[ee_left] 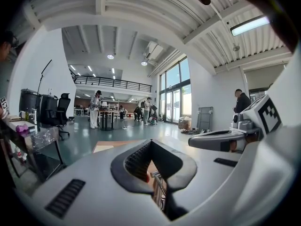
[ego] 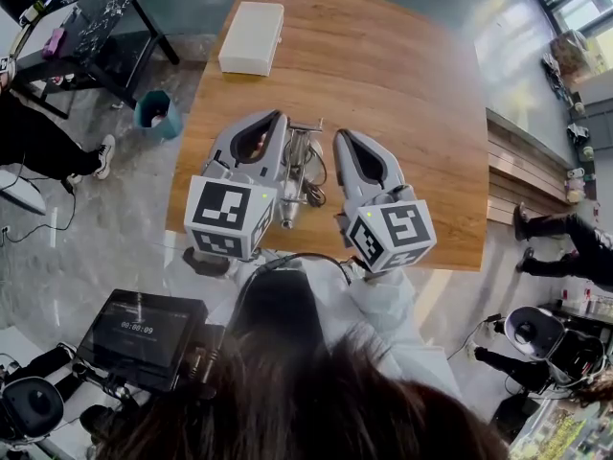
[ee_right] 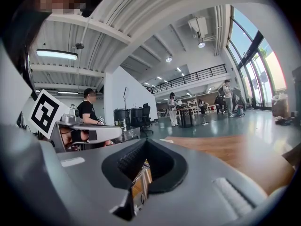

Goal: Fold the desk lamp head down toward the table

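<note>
A small metal desk lamp [ego: 301,166] stands on the wooden table [ego: 412,84] near its front edge, between my two grippers. My left gripper [ego: 276,117] hovers just left of it, jaws shut with nothing between them. My right gripper [ego: 343,136] hovers just right of it, also shut and empty. In the left gripper view, part of the lamp [ee_left: 159,188] shows below the closed left gripper [ee_left: 153,143], with the right gripper [ee_left: 221,139] beside it. The right gripper view shows the lamp [ee_right: 141,182] under the closed right gripper [ee_right: 146,143].
A white box [ego: 252,36] lies at the table's far left. A teal bin [ego: 158,113] and a black side table [ego: 91,36] stand on the floor to the left. A wooden bench [ego: 522,175] and people's legs are at the right.
</note>
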`<state>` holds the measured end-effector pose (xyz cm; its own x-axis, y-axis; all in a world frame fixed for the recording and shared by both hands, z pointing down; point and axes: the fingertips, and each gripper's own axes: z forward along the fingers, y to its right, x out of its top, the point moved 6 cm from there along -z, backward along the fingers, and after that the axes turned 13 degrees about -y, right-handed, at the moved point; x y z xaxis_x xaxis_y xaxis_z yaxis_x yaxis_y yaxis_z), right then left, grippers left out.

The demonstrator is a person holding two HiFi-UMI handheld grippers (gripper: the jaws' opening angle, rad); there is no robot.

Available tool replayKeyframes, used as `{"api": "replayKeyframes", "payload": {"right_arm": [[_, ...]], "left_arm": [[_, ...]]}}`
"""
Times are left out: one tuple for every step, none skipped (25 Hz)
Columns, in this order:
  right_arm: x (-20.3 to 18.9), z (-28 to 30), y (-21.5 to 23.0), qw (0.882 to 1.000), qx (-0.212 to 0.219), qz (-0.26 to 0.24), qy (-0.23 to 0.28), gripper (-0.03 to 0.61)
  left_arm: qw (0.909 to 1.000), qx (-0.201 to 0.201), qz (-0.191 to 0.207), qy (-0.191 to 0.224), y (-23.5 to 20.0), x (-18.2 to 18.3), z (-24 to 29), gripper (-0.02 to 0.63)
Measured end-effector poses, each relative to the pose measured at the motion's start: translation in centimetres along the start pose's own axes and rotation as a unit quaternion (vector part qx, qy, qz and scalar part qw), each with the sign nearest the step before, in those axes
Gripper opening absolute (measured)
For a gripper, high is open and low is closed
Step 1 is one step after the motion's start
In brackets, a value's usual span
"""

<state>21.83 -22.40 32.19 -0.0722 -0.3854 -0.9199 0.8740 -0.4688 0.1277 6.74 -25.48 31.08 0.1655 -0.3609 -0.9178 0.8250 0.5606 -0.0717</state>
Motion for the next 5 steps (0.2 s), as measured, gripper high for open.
{"api": "replayKeyframes", "payload": {"right_arm": [[0.0, 0.1, -0.1, 1.0, 0.0, 0.001, -0.001, 0.0], [0.1, 0.3, -0.3, 1.0, 0.0, 0.001, -0.003, 0.0], [0.2, 0.5, -0.5, 1.0, -0.001, 0.001, -0.004, 0.0], [0.2, 0.7, -0.6, 1.0, -0.002, 0.0, -0.005, 0.0], [0.3, 0.8, -0.8, 1.0, -0.004, 0.0, -0.006, 0.0]], "left_arm": [[1.0, 0.0, 0.0, -0.001, -0.2, 0.0, -0.1, 0.002], [1.0, 0.0, -0.001, -0.001, -0.5, 0.1, -0.2, 0.002], [1.0, 0.0, -0.001, -0.002, -0.7, 0.1, -0.3, 0.003], [1.0, 0.0, -0.002, -0.003, -1.0, 0.1, -0.3, 0.003], [1.0, 0.0, -0.002, -0.004, -1.3, 0.1, -0.4, 0.002]]}}
